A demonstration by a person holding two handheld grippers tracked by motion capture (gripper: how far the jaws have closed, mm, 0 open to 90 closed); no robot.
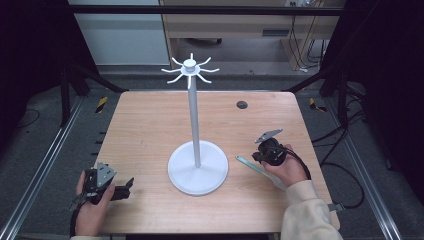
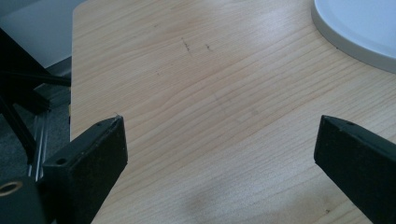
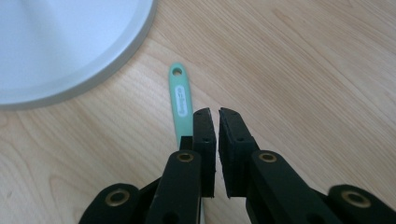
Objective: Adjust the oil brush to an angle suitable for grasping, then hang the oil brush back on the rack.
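Stand [image 1: 198,172] mid-table [image 1: 150,120]; spatula [image 1: 260,171] just right of it.

The high view looks forward and down from above the near edge of the wooden table [image 1: 150,125], taking in its whole top. The left gripper view sits low and close over the table's near left part, catching the rim of the white stand base [image 2: 359,32]. The right gripper view looks down closely beside that same base [image 3: 70,46].

One white hook stand [image 1: 197,165] is counted on the worktop [image 1: 145,125]. One green-handled utensil [image 3: 181,100] is counted. Two claws are counted.
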